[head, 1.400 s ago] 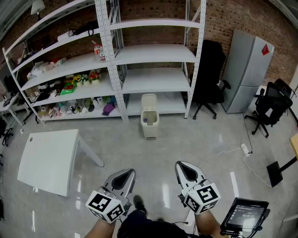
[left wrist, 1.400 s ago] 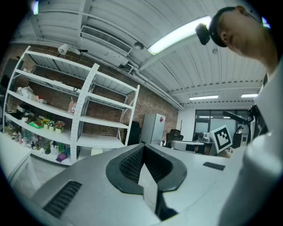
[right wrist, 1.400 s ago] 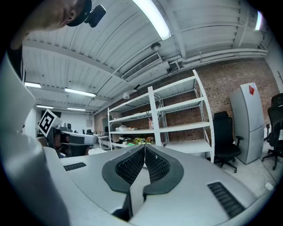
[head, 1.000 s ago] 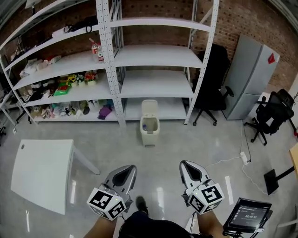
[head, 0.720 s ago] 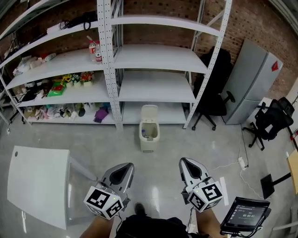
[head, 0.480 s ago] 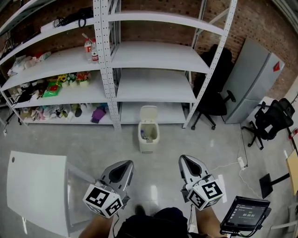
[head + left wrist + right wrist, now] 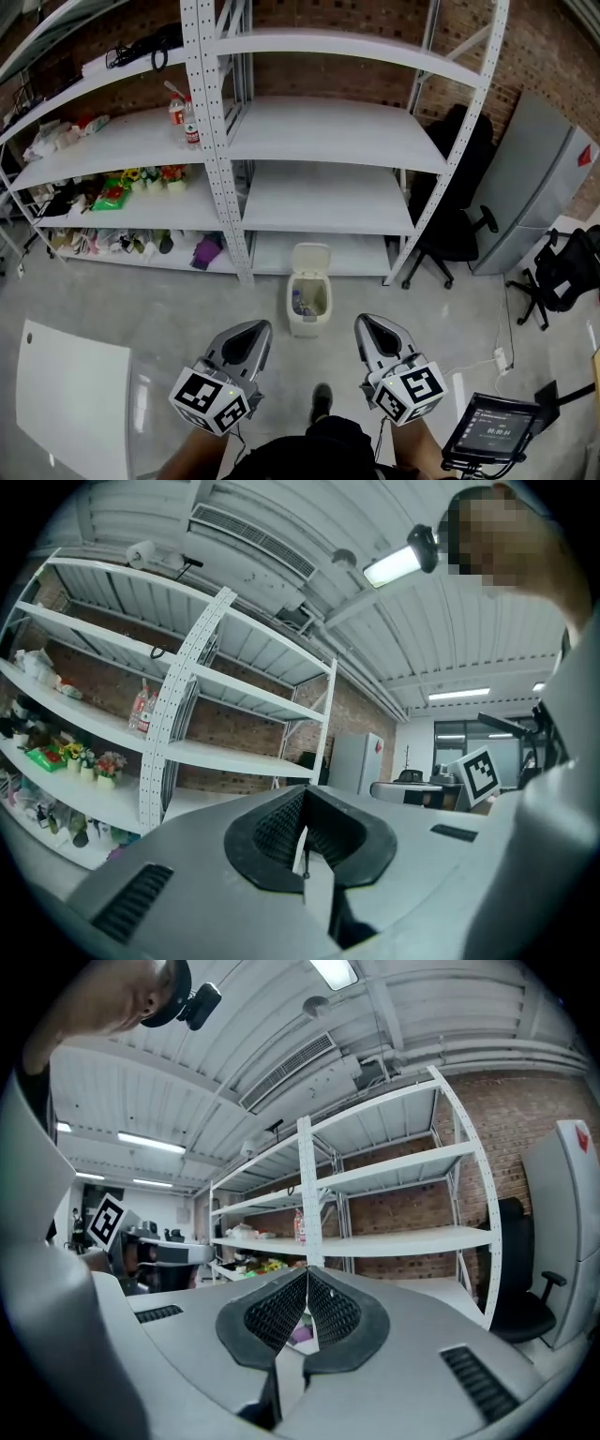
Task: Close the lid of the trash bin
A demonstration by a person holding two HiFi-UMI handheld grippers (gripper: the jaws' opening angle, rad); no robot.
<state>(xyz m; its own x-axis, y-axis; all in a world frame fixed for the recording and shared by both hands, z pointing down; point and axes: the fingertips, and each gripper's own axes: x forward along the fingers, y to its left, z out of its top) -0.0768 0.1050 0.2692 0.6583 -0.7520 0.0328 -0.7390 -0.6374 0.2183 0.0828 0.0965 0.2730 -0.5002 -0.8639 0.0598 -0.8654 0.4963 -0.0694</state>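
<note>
The trash bin stands on the grey floor, just in front of the lowest level of the white shelving rack and between two of its uprights. Its lid is open – raised at the rear edge of the bin and standing roughly upright – so the inside is exposed and a few small items, too small to identify, show within. In the head view the bin lies ahead of both grippers and between them, apart from each. The left gripper is held low at the person's left with its marker cube toward the body; in the left gripper view its ribbed black pads are pressed together with nothing between them. The right gripper is held level with it on the other side; in the right gripper view its pads likewise meet along one seam and grip nothing. Both gripper views look past the jaws at the shelving and the ceiling lights. One dark shoe of the person shows on the floor between the grippers. Bottles stand on an upper shelf at the left, and assorted small goods fill the left-hand shelves below them. A white table sits at lower left, a black office chair stands right of the rack, a grey cabinet stands beyond the chair, and a lit screen appears at lower right.
</note>
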